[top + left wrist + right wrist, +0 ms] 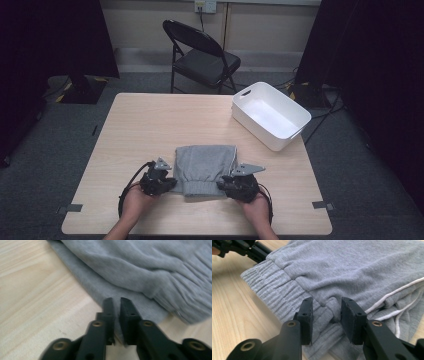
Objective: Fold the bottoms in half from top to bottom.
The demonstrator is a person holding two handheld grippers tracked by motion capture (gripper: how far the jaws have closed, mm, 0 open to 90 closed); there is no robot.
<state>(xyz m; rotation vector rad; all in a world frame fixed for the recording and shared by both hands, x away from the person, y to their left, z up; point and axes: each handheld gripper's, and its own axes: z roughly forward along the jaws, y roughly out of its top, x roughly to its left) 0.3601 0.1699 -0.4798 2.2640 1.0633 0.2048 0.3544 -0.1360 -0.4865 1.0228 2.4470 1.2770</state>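
Black right gripper (326,312) pinching a bunched fold of grey sweatpants (352,270) beside ribbed waistband (274,292); left gripper (242,248) at far corner.

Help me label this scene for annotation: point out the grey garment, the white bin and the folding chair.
grey garment (206,166), high view, middle of the folded fabric.
white bin (255,120), high view, near outer wall.
folding chair (205,66), high view, centre of the black seat.

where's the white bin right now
In the high view the white bin sits at the table's far right corner, beyond and right of the folded grey garment, with the black folding chair behind the table.
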